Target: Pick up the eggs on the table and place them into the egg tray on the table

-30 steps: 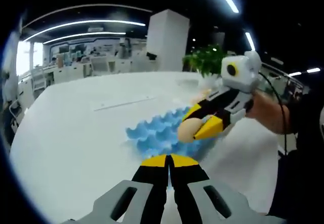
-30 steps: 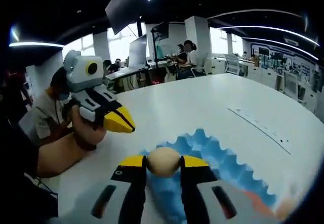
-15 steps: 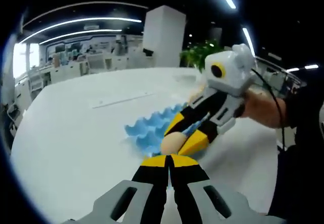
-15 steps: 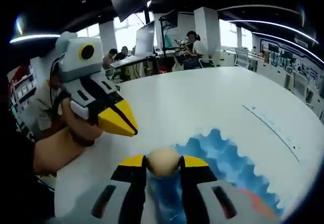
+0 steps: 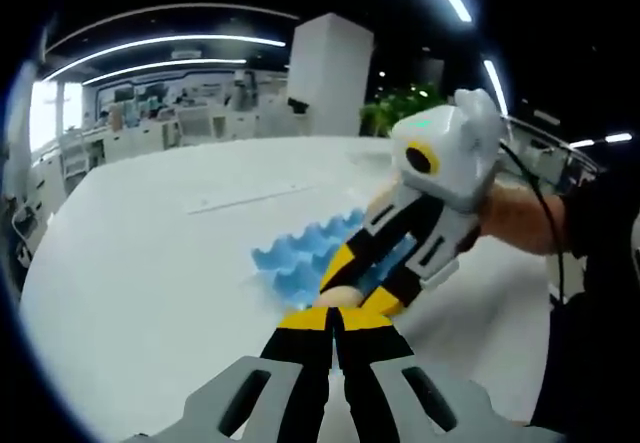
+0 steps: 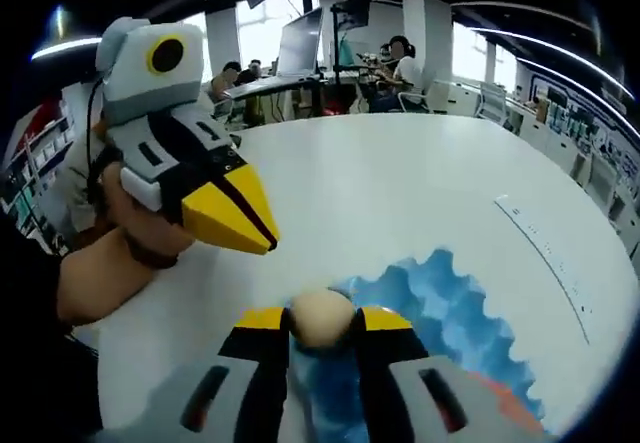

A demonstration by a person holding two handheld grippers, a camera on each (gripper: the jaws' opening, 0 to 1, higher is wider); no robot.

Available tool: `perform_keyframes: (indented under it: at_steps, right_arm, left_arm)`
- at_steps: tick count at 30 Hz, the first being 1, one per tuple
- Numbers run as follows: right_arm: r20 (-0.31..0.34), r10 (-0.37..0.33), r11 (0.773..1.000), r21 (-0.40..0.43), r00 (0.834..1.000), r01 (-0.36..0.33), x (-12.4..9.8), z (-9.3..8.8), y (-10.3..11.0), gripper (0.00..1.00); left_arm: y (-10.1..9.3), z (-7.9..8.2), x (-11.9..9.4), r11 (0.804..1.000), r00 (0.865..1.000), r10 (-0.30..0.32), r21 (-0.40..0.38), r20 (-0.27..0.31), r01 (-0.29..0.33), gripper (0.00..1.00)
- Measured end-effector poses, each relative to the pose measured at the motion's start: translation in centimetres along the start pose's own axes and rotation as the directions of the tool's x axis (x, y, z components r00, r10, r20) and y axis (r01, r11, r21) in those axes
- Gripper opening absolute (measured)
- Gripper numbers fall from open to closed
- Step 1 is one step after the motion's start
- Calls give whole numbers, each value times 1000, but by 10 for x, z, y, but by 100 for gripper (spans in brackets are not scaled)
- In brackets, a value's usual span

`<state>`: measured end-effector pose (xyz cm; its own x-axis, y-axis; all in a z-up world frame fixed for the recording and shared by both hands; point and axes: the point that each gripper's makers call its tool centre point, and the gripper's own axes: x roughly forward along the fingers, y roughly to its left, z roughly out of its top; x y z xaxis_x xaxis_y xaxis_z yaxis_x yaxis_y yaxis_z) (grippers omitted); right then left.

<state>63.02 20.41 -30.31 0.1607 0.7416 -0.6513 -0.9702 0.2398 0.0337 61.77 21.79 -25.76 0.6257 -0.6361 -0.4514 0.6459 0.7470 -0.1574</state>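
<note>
An open-plan office with strip lights, desks and seated people is stretching behind a wide white table point(image 5: 140, 253). A white pillar point(image 5: 328, 75) and a green plant point(image 5: 400, 111) are standing beyond the table's far edge.

On the table, a blue egg tray point(image 6: 455, 308) is lying flat, its peaked cups showing.

In the right gripper view, the right gripper point(image 6: 320, 325) is reaching out over the near end of the tray, its yellow-tipped jaws pressing on either side of a tan egg point(image 6: 320, 318). The left gripper point(image 6: 245, 225) is hovering to the left of it, above the bare table, jaws pressed together with nothing between them, and a person's hand point(image 6: 140, 231) is gripping it.

In the left gripper view, the right gripper is crossing in from the right, carrying the egg just beyond the left gripper's closed tips.
</note>
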Motion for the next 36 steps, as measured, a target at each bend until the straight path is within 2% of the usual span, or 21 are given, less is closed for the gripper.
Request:
perform_keyframes:
  at_steps: [5,7,11,16,18,21,23,26,30,36]
  right_arm:
    - [-36,-2,999,-53,999,0,1,-2,-1,28]
    - [-61,-8,992,-124,998,0,4,-3,0,28]
    - [-97,-31,978,-211,995,10,4,-7,5,28]
    - [-92,-33,971,-239,995,10,3,-8,6,28]
    - [-70,-34,969,-248,997,15,1,-7,6,28]
    - [-5,-26,978,-208,1000,24,-2,-1,5,31]
    - [45,-9,990,-142,999,15,-8,2,3,31]
    - [84,-4,996,-84,996,12,-15,3,-1,33]
    - [142,-22,999,-32,990,27,-25,4,-9,34]
    - [213,-70,998,16,975,68,-47,1,-20,44]
  left_arm:
    - [-1,1,0,1000,1000,1,-1,3,-1,1]
    - [0,1,1,1000,1000,3,3,1,-3,1]
    - [1,1,2,1000,1000,5,4,1,-5,1]
    - [0,1,2,1000,1000,7,2,-1,-7,1]
    - [0,0,3,1000,1000,7,2,-3,-7,1]
    - [0,0,3,1000,1000,7,3,-4,-7,1]
    - [-1,-1,4,1000,1000,5,3,-5,-5,1]
    - [-1,-1,5,1000,1000,3,1,-7,-3,1]
    - [-2,-2,6,1000,1000,4,2,-9,-4,1]
    - [-1,-4,8,1000,1000,7,5,-13,-7,1]
